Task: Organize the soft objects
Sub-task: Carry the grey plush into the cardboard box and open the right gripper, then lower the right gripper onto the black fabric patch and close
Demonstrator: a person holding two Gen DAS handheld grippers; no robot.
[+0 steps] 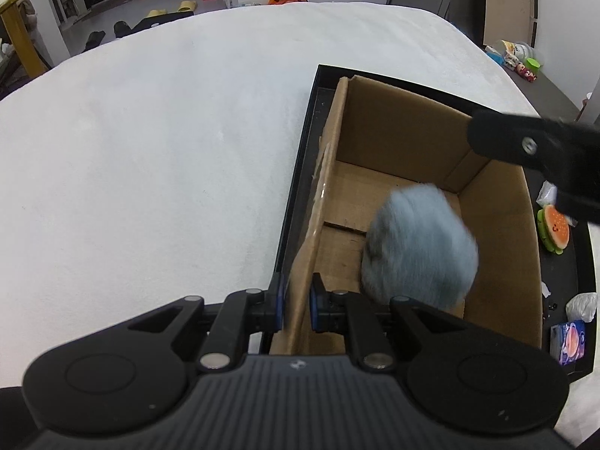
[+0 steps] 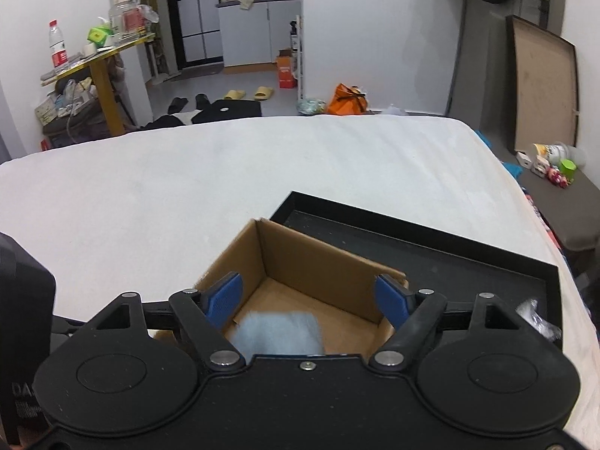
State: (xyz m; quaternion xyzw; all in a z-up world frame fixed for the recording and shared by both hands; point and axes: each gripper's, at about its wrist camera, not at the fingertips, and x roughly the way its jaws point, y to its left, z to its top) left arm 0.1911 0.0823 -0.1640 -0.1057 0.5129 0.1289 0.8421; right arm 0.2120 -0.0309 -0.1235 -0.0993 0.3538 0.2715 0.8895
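Observation:
A brown cardboard box (image 1: 498,240) stands open-topped in a black tray (image 1: 300,172) on the white bed. My left gripper (image 1: 296,300) is shut on the box's left wall, blue pads on either side of the cardboard. A fluffy grey-blue ball (image 1: 420,247), blurred, is inside the box over its floor. In the right wrist view my right gripper (image 2: 315,300) stands open above the box (image 2: 300,258), its blue pads (image 2: 225,294) wide apart and touching nothing, the fluffy ball (image 2: 279,332) below them. One finger of the right gripper (image 1: 532,142) shows above the box's right side.
A burger-shaped soft toy (image 1: 555,230), a crumpled white wrapper (image 1: 583,305) and a small blue packet (image 1: 570,341) lie in the tray right of the box. The white bed (image 1: 150,150) stretches left and beyond. A black object (image 2: 22,322) stands at the left edge.

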